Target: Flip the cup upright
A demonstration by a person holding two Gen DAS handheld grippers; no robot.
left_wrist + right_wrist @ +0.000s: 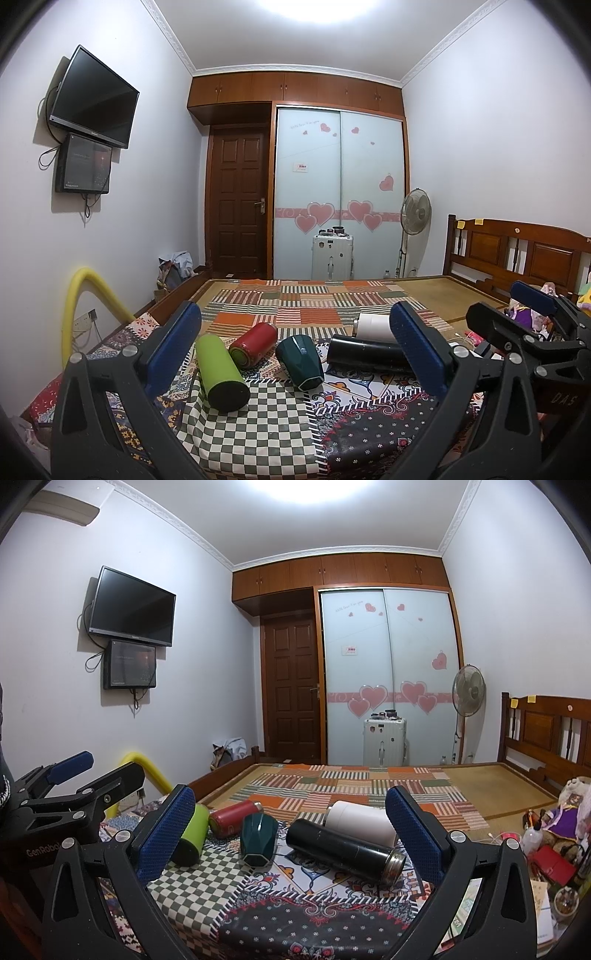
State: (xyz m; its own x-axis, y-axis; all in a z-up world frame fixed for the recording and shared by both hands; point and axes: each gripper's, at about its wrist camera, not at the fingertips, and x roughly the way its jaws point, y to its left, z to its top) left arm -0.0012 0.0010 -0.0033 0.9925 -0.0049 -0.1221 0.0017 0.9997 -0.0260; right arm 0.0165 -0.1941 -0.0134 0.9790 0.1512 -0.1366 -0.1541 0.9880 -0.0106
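We see 5 drinking vessels lying on their sides on a patterned patchwork cloth [258, 424] spread over the near end of a bed. From left to right in the left wrist view they are a lime-green tumbler [221, 373], a red bottle [253, 344], a dark green faceted cup [300, 361], a black flask [365, 352] and a white tumbler [375, 326] just behind the flask.

The dark green faceted cup [258, 838] sits in the middle of the row, tipped over, with its narrower base toward us and its wider mouth end pointing away. It lies between the red bottle [232, 818] and the black flask [343, 849], close to both; we cannot tell whether it touches either. The lime-green tumbler [192, 834] shows its black end toward the cameras, and the black flask shows a metal collar at its near right end. The white tumbler [360, 821] rests against the far side of the flask.

Our left gripper [295, 354] hangs above the cloth with its blue pads spread wide, holding nothing; the lime-green tumbler, red bottle and faceted cup appear between them. Our right gripper [290, 834] is likewise spread wide and empty, framing the cup and the flask. Each gripper appears at the edge of the other's view.

Beyond the bed stand a wardrobe [340, 192] with heart decals, a silver suitcase [331, 256] and a pedestal fan [415, 214].
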